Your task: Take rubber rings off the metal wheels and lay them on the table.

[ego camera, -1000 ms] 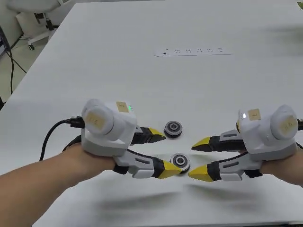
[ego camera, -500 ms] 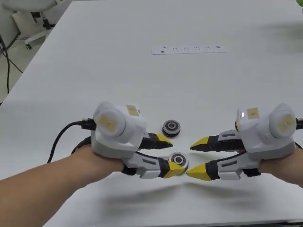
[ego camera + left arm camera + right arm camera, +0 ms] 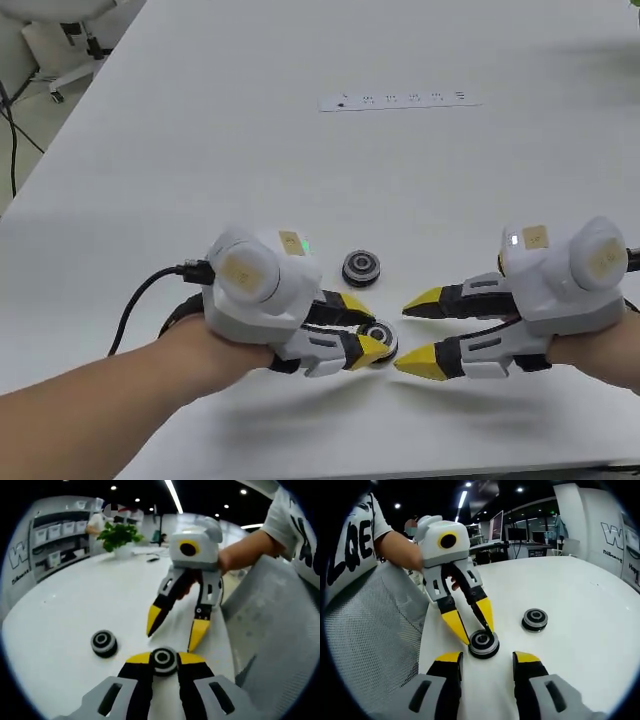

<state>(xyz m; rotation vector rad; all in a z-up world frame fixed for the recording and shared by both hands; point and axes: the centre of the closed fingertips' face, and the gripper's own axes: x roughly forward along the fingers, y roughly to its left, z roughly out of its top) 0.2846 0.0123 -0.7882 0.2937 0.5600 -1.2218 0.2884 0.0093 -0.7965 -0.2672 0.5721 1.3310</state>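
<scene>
Left gripper (image 3: 372,328): pinching the near wheel (image 3: 379,338). In the left gripper view its two yellow tips press the wheel's rim from either side.
Near wheel: lies flat on the counter (image 3: 300,180), hub hole facing up, at the very tips of the left gripper and not deep between the jaws. The rubber ring (image 3: 496,645) looks to be on it, so I judge the stripping not yet done.
Far wheel (image 3: 361,267): lies free on the counter just beyond the held one, apart from both grippers. In the right gripper view it sits right of the held wheel.
Right gripper (image 3: 414,333): jaws spread, nothing between them. It points straight at the left gripper, tips near the wheel but not touching it.
Key relation: the held wheel lies dead ahead of the right gripper, on the line between its two open tips. In the right gripper view it sits just past them, centred in the gap.
Axis: the wheel's axle stands upright, so the ring's band runs level and faces the right gripper edge-on.
Likely next: a short push forward by the right gripper to close on the ring's free side, while the left one anchors the wheel.
</scene>
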